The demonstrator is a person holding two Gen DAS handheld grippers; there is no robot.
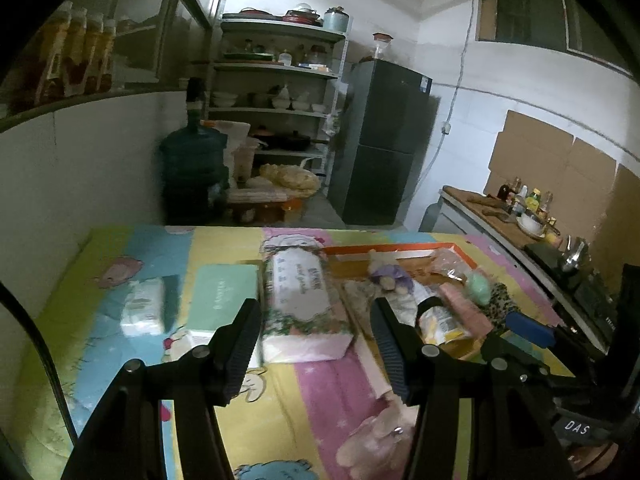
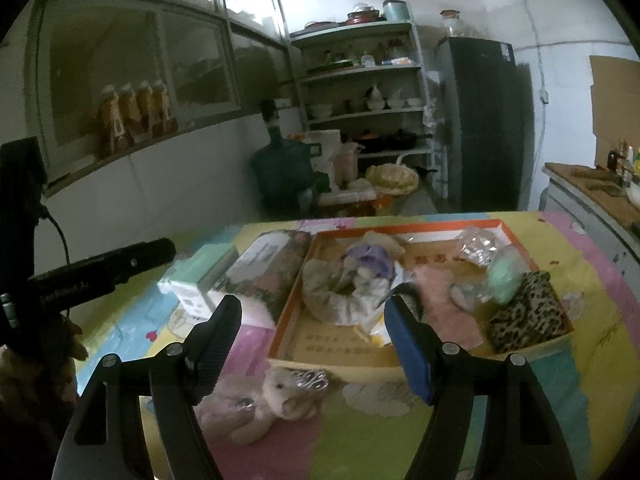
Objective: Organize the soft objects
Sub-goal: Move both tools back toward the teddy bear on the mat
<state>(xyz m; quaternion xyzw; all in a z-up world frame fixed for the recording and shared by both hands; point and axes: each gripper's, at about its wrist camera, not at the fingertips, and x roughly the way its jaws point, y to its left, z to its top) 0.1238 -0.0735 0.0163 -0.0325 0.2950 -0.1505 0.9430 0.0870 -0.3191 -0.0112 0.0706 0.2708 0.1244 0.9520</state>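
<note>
Orange tray (image 2: pixel 516 236) on patterned table (image 2: pixel 592 380), holding one purple doll (image 2: pixel 366 258), grey cloth (image 2: pixel 332 286), pink cloth (image 2: pixel 448 304), green pouch (image 2: pixel 506 274), leopard box (image 2: pixel 528 312). Left of tray: three tissue packs, floral (image 1: pixel 302 300), green (image 1: pixel 222 296), white (image 1: pixel 144 308). One pink plush (image 2: pixel 276 394) in front. Left gripper (image 1: pixel 316 350) and right gripper (image 2: pixel 312 346) spread wide, holding nothing

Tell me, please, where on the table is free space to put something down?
Free: the cartoon-printed tablecloth before the floral tissue pack, and the far left corner beyond the small white tissue pack. Crowded: the orange-rimmed cardboard tray.
</note>
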